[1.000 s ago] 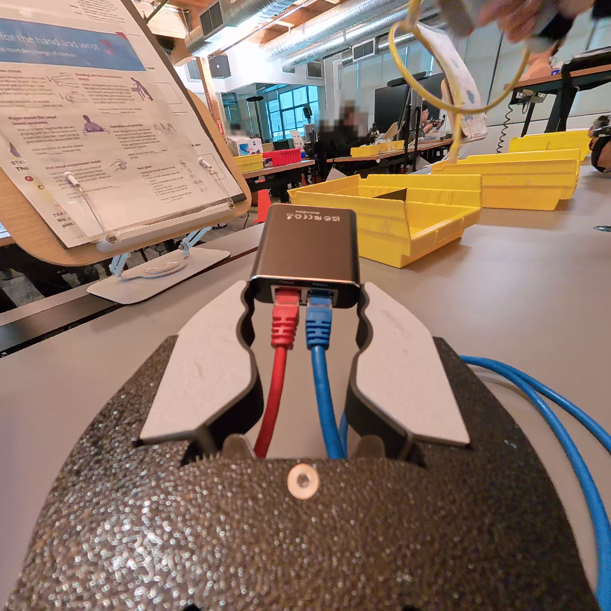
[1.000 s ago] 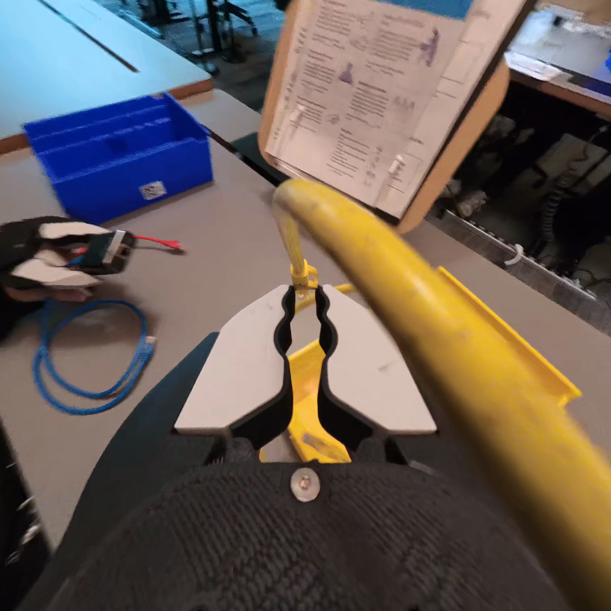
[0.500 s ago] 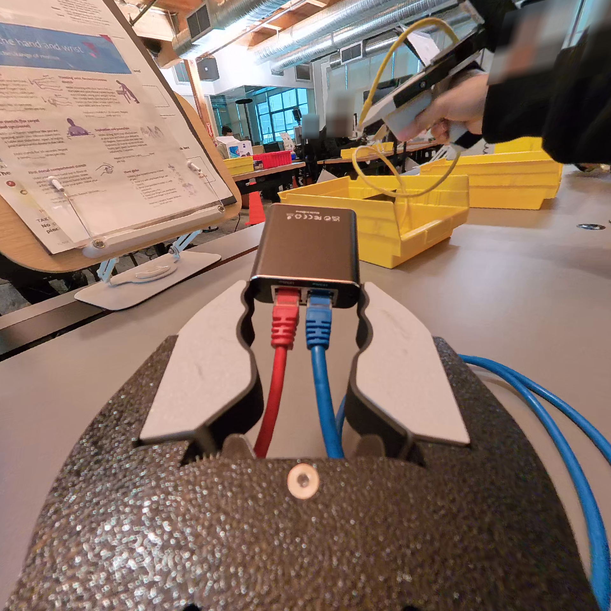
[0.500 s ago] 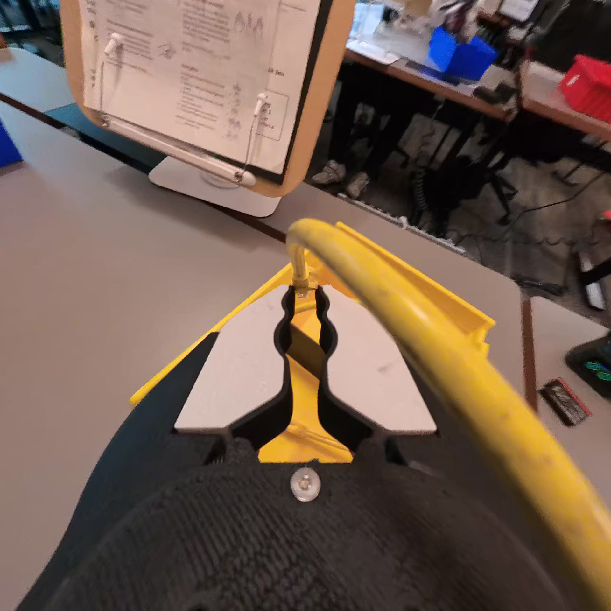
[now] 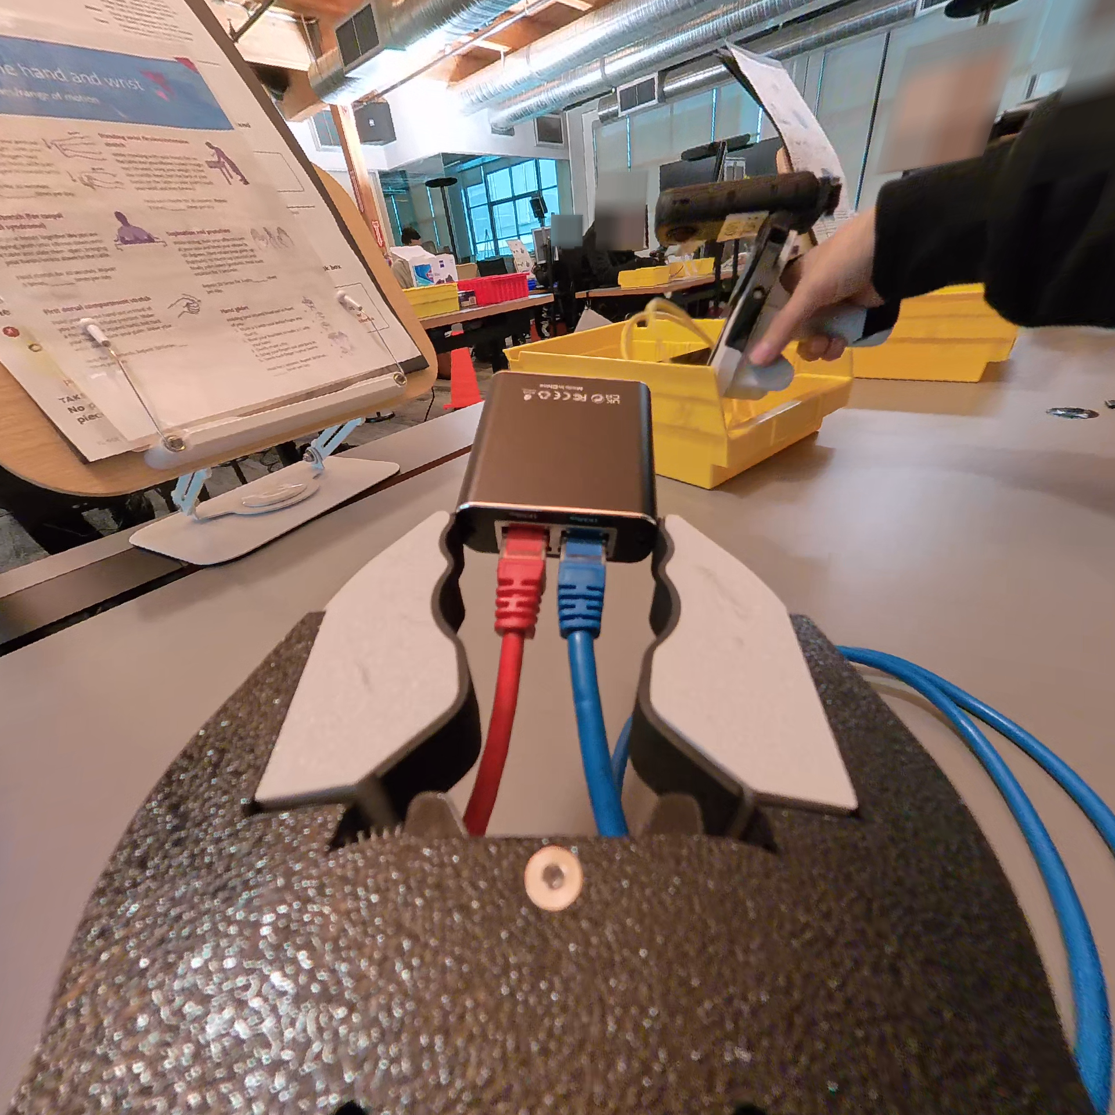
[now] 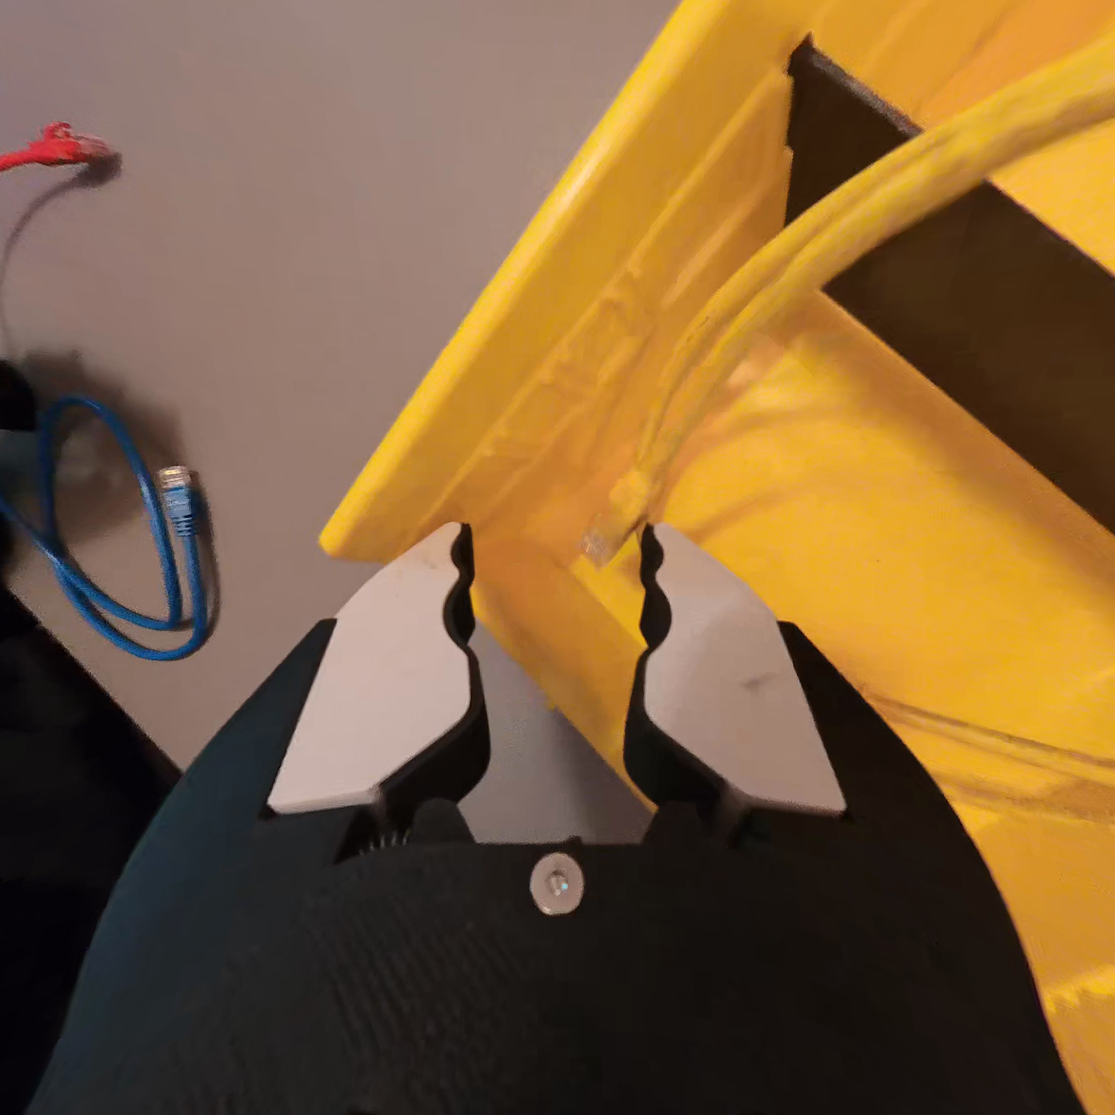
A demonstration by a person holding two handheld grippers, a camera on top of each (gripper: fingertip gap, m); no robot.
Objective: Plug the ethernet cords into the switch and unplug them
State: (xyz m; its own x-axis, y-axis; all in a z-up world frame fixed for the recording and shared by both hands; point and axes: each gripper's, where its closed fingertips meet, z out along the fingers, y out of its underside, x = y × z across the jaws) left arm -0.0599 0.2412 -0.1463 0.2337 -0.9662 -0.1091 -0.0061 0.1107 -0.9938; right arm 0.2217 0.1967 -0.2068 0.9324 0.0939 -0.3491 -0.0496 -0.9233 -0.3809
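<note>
Resting on the grey bench (image 5: 905, 543), the yellow bin (image 6: 875, 573) at 1 o'clock holds a stiff, springy yellow cord (image 6: 754, 301), freed by the right gripper (image 6: 555, 531), jaws spread. The left gripper (image 5: 552, 537) pinches the small light switch (image 5: 561, 446); red cord (image 5: 513, 603) and blue cord (image 5: 582, 603) sit plugged, best gripped at their ribbed boots.

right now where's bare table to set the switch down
Bare table lies right of the switch, bordered by the yellow bin behind and the blue cord in front. Also bare: between the document stand and the left tongs. Crowded: the bin, holding the yellow cord.
</note>
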